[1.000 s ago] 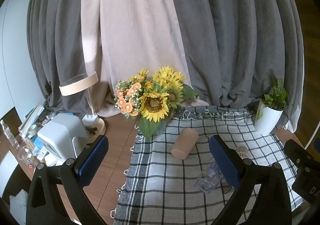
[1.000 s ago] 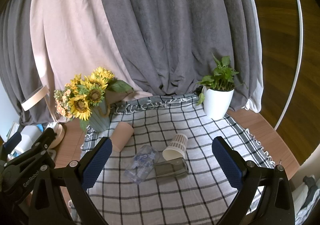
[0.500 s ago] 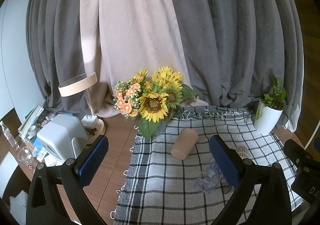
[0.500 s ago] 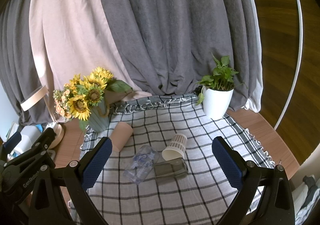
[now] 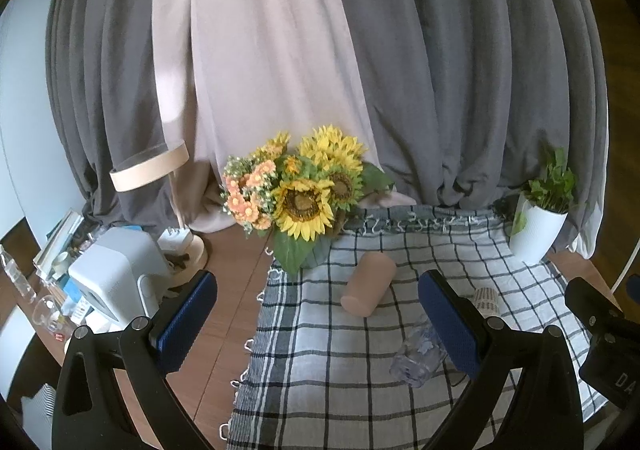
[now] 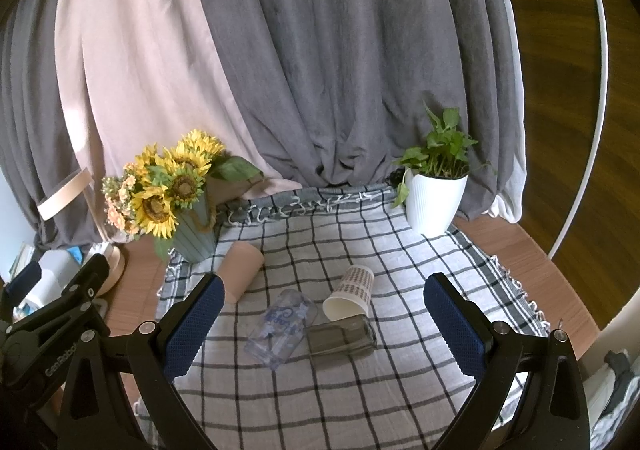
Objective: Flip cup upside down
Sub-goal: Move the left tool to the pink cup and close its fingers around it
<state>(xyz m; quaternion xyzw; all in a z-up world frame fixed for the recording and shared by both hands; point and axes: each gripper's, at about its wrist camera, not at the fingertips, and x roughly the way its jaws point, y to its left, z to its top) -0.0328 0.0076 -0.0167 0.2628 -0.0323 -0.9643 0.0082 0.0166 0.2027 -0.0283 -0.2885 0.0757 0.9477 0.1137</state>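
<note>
Several cups lie on their sides on a checked cloth [image 6: 360, 382]. A tan cup [image 6: 240, 272] [image 5: 368, 284] lies at the left near the flowers. A clear cup with blue print [image 6: 282, 322] [image 5: 418, 354], a white paper cup with a dotted band [image 6: 350, 292] [image 5: 486, 300] and a smoky grey cup [image 6: 340, 336] lie together mid-cloth. My right gripper [image 6: 320, 326] is open and empty, above and short of them. My left gripper [image 5: 320, 322] is open and empty, over the cloth's left part.
A sunflower bouquet in a grey-green vase [image 6: 172, 194] [image 5: 304, 198] stands at the cloth's back left. A white potted plant [image 6: 436, 194] [image 5: 540, 222] stands at back right. A lamp [image 5: 152, 170], a white box [image 5: 116, 278] and clutter fill the left table end. Curtains hang behind.
</note>
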